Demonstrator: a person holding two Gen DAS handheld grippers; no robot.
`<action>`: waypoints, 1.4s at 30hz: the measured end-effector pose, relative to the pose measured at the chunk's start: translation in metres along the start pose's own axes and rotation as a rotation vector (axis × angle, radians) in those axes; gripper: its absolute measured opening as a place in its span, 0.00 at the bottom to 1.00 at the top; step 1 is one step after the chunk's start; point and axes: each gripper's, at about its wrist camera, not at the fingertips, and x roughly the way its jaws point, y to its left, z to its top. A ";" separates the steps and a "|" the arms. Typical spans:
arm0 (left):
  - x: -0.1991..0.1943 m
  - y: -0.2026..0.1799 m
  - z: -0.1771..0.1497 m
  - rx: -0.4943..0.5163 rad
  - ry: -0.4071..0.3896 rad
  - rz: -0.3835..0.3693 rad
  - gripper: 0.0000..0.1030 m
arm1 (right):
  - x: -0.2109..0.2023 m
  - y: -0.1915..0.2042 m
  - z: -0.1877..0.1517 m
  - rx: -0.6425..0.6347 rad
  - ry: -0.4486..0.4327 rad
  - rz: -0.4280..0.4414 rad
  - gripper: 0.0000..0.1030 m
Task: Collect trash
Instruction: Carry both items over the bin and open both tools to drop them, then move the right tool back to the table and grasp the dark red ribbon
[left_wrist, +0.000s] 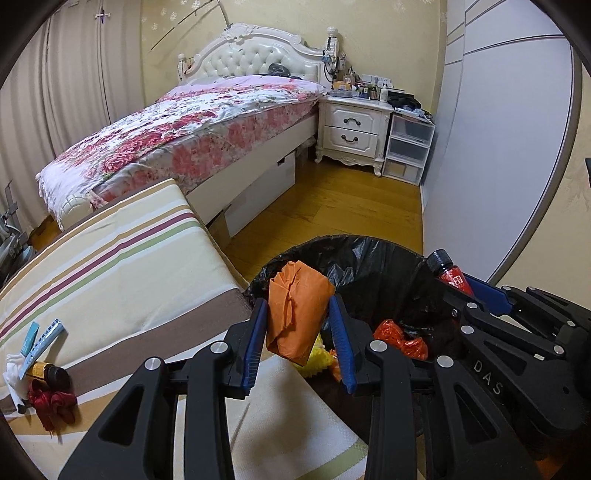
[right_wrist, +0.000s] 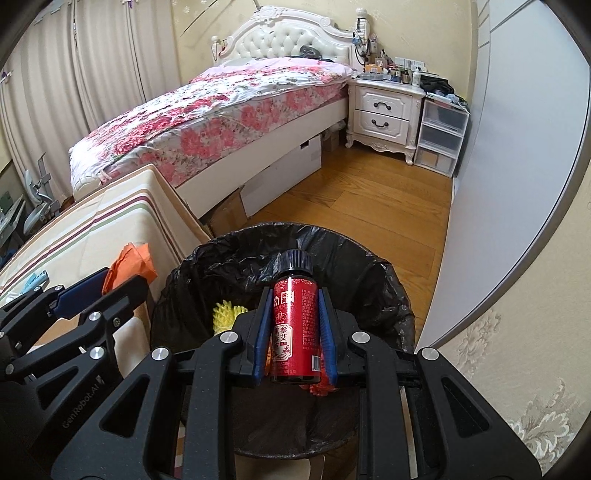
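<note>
Above the black-lined trash bin, the left gripper holds a crumpled orange paper between its blue pads, clamped over the bin's near rim beside the striped cushion. The right gripper is clamped on a red bottle with a black cap, over the bin's opening.
</note>
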 end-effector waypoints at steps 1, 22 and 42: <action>0.002 -0.001 0.000 0.001 0.003 0.005 0.35 | 0.000 -0.001 -0.001 0.003 -0.005 -0.002 0.23; -0.019 0.036 -0.008 -0.099 0.000 0.067 0.72 | -0.017 0.006 -0.002 0.018 -0.035 -0.028 0.55; -0.101 0.163 -0.093 -0.303 0.033 0.295 0.72 | -0.035 0.148 -0.023 -0.205 0.009 0.184 0.61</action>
